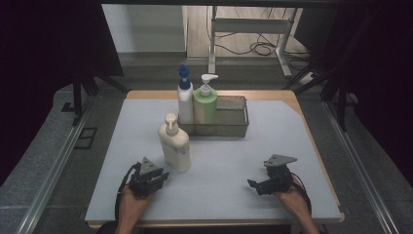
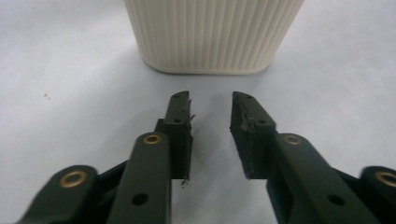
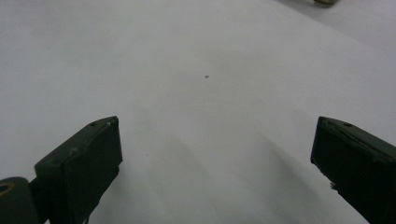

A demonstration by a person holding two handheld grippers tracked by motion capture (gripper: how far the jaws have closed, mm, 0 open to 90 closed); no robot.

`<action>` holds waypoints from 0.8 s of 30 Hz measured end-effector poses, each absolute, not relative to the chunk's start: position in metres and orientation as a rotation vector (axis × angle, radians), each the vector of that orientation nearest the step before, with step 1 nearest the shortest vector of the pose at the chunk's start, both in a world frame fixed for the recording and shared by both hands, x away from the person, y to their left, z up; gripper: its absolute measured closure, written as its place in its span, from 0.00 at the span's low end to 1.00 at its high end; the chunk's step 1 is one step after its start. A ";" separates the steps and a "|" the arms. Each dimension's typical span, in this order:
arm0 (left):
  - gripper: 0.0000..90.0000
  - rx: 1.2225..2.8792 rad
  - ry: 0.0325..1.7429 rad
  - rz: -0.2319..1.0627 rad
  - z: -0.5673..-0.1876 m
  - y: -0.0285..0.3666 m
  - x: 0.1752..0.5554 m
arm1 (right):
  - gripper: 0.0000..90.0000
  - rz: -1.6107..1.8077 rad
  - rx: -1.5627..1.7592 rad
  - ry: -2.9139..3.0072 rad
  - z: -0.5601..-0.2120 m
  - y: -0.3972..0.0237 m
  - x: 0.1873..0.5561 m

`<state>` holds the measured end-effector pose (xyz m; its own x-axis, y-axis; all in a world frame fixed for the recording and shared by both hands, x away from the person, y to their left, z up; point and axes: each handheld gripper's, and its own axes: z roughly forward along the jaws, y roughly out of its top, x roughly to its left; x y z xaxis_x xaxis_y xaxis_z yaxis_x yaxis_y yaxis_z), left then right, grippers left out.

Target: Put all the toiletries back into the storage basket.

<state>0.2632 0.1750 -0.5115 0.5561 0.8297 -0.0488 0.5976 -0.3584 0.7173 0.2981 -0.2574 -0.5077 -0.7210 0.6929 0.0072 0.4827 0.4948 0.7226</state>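
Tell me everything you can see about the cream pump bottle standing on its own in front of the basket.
The cream pump bottle stands upright on the grey mat, in front of the mesh basket, outside it, apparently apart. It looks plastic, with a flat-sided body, rounded shoulders and a matching pump head on top. The left gripper view shows fine vertical ribs on its lower body and rounded base corners. The left gripper sits just short of it, jaws parted, not touching.
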 end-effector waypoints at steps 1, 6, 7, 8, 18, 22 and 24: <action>0.71 2.088 1.142 0.423 -0.512 0.175 0.263 | 0.02 1.059 0.988 2.459 -0.507 -0.257 0.298; 0.61 2.086 1.156 0.434 -0.513 0.176 0.262 | 0.01 1.073 0.973 2.468 -0.502 -0.252 0.297; 0.58 2.083 1.161 0.437 -0.513 0.176 0.262 | 0.01 1.073 0.969 2.469 -0.502 -0.251 0.297; 0.56 2.082 1.164 0.441 -0.514 0.176 0.261 | 0.00 1.073 0.968 2.470 -0.501 -0.250 0.297; 0.36 2.100 1.185 0.460 -0.517 0.173 0.255 | 0.00 1.107 0.909 2.469 -0.491 -0.239 0.297; 0.29 2.110 1.189 0.459 -0.518 0.171 0.253 | 0.00 1.144 0.875 2.474 -0.487 -0.232 0.296; 0.23 2.113 1.195 0.461 -0.519 0.170 0.252 | 0.00 1.158 0.864 2.480 -0.485 -0.228 0.297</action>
<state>0.2519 0.1698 -0.5192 0.5208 0.8535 -0.0156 0.6216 -0.3666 0.6922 0.2968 -0.2284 -0.4846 -0.7854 0.6189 0.0069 0.4027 0.5025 0.7651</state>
